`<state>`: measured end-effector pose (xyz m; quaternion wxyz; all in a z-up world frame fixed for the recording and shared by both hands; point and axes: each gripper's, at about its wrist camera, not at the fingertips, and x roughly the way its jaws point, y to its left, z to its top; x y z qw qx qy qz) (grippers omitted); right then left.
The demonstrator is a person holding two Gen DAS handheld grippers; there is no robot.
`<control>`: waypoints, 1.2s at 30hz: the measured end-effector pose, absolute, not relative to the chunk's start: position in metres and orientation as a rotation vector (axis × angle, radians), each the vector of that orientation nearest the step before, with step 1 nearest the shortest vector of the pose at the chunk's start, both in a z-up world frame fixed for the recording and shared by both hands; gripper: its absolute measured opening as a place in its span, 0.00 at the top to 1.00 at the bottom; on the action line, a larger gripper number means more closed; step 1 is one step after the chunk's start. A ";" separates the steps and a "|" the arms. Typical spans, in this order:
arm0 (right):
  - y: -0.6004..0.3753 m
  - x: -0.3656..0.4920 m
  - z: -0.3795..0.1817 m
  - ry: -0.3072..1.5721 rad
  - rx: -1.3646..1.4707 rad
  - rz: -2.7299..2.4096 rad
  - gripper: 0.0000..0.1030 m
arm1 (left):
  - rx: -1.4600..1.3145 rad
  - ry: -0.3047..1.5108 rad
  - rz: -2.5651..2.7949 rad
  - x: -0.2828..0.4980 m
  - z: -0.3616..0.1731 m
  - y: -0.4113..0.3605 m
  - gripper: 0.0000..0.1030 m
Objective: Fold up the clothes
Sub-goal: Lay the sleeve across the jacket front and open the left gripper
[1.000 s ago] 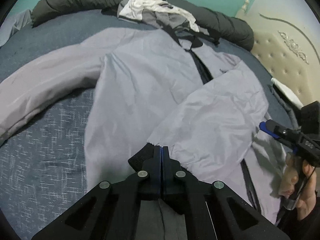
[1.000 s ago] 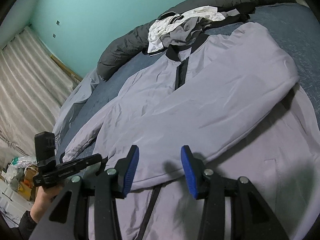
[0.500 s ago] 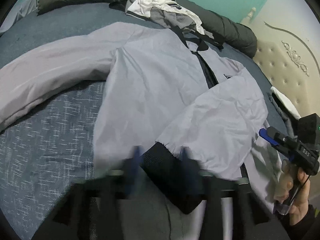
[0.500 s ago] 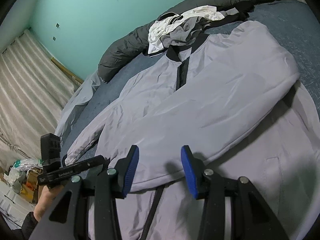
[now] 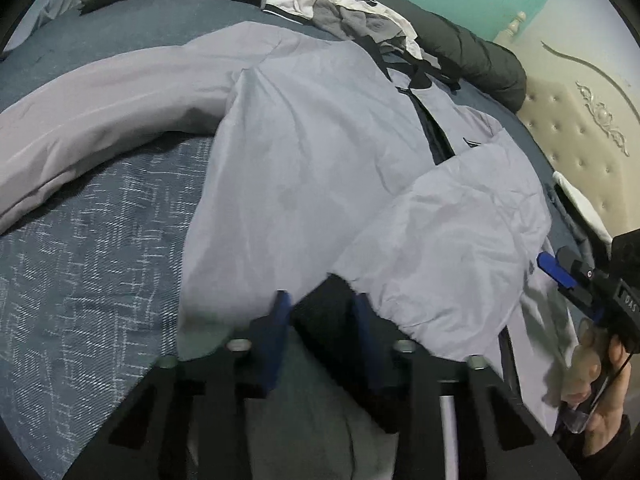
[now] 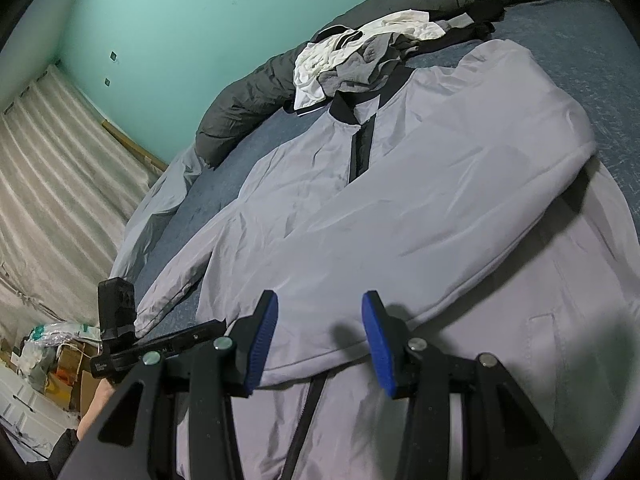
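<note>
1. A bedroom with a teal wall (image 6: 192, 32); a blue bedspread (image 5: 92, 280) covers the bed, a cream tufted headboard (image 5: 580, 132) at one side.
2. The left gripper (image 5: 320, 316) hangs low over the bed, its jaws apart and just been closing, the sleeve's black cuff (image 5: 332, 320) lying between the blue pads; the blur hides whether they press it.
3. The right gripper (image 6: 318, 340) hovers over the hem, jaws apart with nothing between them.
4. The grey jacket (image 6: 400, 208) lies spread front-up on the bedspread, one sleeve (image 5: 452, 248) folded across its chest, the other sleeve (image 5: 100, 120) stretched out sideways.
5. Beyond the black collar (image 6: 352, 104), a heap of white and grey clothes (image 6: 360, 52) rests against a dark rolled duvet (image 6: 256, 92).
</note>
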<state>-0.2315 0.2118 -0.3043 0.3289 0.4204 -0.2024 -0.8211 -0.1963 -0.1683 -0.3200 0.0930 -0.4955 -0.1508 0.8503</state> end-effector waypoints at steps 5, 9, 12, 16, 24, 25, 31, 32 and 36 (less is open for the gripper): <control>0.211 -0.232 -0.306 -0.532 1.104 -2.149 0.57 | -1.441 -0.444 2.526 -0.190 -0.311 -0.171 0.93; 0.210 -0.232 -0.306 -0.528 1.105 -2.149 0.57 | -1.403 -0.432 2.546 -0.185 -0.299 -0.174 0.94; 0.210 -0.232 -0.306 -0.528 1.104 -2.151 0.57 | -1.365 -0.426 2.585 -0.175 -0.286 -0.179 0.94; 0.210 -0.232 -0.306 -0.525 1.103 -2.153 0.57 | -1.346 -0.471 2.608 -0.155 -0.276 -0.196 0.94; 0.209 -0.231 -0.305 -0.520 1.101 -2.158 0.57 | -1.442 -0.443 2.583 -0.153 -0.295 -0.195 0.90; 0.210 -0.232 -0.305 -0.521 1.101 -2.160 0.57 | -1.434 -0.437 2.600 -0.153 -0.293 -0.195 0.86; 0.218 -0.236 -0.300 -0.529 1.107 -2.173 0.57 | -1.318 -0.415 2.644 -0.160 -0.270 -0.184 0.64; 0.223 -0.237 -0.297 -0.530 1.101 -2.180 0.57 | -1.316 -0.412 2.624 -0.164 -0.270 -0.180 0.64; 0.255 -0.246 -0.281 -0.507 1.095 -2.271 0.56 | -1.352 -0.410 2.537 -0.184 -0.282 -0.158 0.64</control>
